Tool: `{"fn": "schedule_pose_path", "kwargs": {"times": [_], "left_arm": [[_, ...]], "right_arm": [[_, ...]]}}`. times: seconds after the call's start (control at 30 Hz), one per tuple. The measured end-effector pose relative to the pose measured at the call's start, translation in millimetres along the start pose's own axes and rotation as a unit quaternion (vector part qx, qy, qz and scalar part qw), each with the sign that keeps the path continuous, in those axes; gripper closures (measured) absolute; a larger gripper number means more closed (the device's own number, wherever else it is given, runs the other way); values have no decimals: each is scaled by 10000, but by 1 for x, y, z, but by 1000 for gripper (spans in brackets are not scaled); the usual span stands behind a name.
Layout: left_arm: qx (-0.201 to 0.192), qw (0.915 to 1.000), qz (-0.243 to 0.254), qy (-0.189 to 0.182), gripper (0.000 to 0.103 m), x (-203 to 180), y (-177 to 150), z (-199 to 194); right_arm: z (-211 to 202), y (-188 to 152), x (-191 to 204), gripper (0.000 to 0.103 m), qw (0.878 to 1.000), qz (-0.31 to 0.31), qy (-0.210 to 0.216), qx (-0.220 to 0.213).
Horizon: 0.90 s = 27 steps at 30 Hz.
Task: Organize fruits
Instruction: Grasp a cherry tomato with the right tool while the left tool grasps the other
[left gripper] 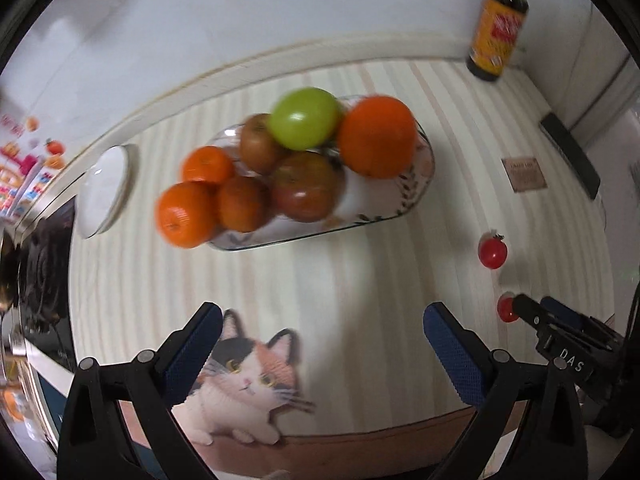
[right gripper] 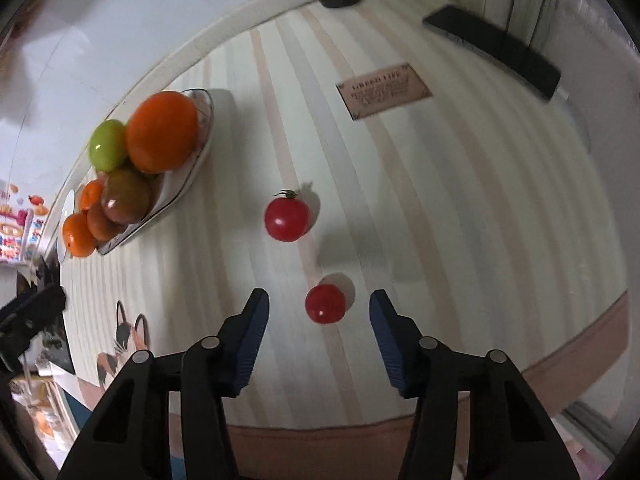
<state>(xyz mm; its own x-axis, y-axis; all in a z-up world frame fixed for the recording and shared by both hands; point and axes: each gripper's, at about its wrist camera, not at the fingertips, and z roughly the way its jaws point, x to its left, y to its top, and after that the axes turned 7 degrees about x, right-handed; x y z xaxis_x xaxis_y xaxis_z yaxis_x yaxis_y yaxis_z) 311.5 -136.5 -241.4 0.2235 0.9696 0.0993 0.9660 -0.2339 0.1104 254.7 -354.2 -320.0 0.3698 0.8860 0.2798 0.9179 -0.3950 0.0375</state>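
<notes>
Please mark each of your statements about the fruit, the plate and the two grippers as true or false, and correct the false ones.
1. The right gripper is open, with the nearer cherry tomato between its fingers. True.
2. Both cherry tomatoes already lie on the plate. False: both lie on the striped table mat, the farther cherry tomato too.
3. The left gripper holds an orange. False: it is open and holds nothing.
4. A green fruit sits on top of the pile on the plate. True.
5. A dark bottle stands at the far edge of the mat. True.
</notes>
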Motion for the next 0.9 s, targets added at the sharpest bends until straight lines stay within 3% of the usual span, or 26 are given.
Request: {"fn": "schedule_pose_path", "kwargs": {"times": [0.2, 0.33, 0.43, 0.57, 0.73, 0.9], "left_arm": [[377, 9990, 247, 73, 0, -22, 10, 34], [517, 9982, 295, 118, 0, -28, 11, 46], [576, 9978, 309, 65, 0, -32, 11, 51], [622, 9969, 363, -320, 0, -44, 11, 52], [717, 9881, 561, -1239, 3, -78, 8, 54], [926, 9784, 1111, -1477, 27, -130, 0, 63]], "right_arm": [[5, 28, 6, 58, 9988, -254, 351, -206], [25, 42, 28, 59, 9968, -726, 339, -14], [35, 49, 36, 72, 9956, -888, 293, 28], [23, 47, 27, 73, 9962, -781, 317, -202], [-5, 30, -19, 73, 9982, -267, 375, -386], [-19, 10, -72, 73, 9987, 231, 201, -415]]}}
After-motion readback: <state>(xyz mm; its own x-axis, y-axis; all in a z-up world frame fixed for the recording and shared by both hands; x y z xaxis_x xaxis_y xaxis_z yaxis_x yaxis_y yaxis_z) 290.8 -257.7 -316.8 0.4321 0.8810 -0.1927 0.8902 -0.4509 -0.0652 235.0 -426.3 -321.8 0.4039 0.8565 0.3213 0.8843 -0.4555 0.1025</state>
